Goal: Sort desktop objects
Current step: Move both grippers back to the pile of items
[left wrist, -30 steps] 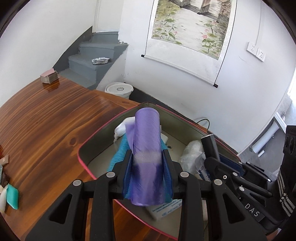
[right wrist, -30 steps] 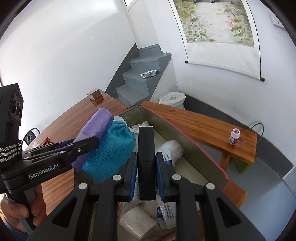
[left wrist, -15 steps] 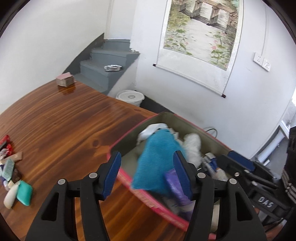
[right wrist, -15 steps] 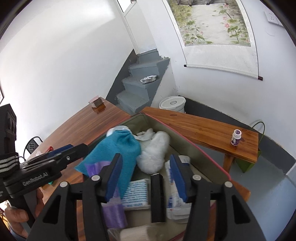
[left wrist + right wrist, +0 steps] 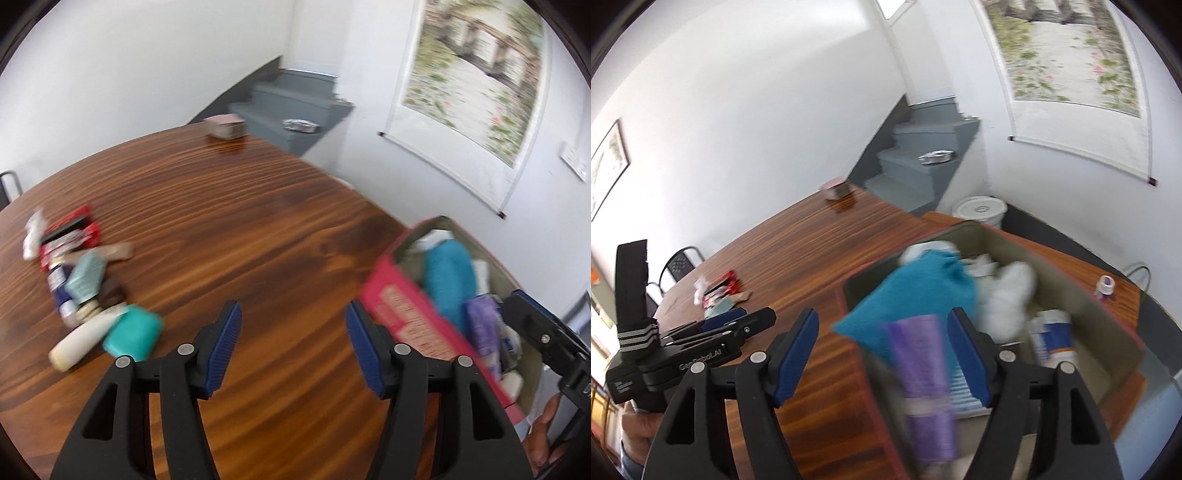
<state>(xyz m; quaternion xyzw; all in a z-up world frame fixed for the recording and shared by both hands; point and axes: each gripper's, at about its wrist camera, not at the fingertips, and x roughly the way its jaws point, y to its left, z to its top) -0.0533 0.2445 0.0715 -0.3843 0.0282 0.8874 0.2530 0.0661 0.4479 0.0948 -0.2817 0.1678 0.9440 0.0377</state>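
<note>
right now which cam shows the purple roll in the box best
The right wrist view. The purple roll lies along the middle of its frame inside the box, nearly full length, though blurred. In the left wrist view the roll is a small blurred patch at the right edge, partly behind the box wall.

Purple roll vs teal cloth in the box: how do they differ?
The purple roll is a smooth, glossy cylinder; the teal cloth is a soft, textured, loosely crumpled piece.
The purple roll lies lengthwise at the near end of the box; the teal cloth sits behind it toward the middle, and in the right wrist view it covers the roll's far end.
The cloth looks broader than the roll.
Both lie inside the box, held by no gripper.
</note>
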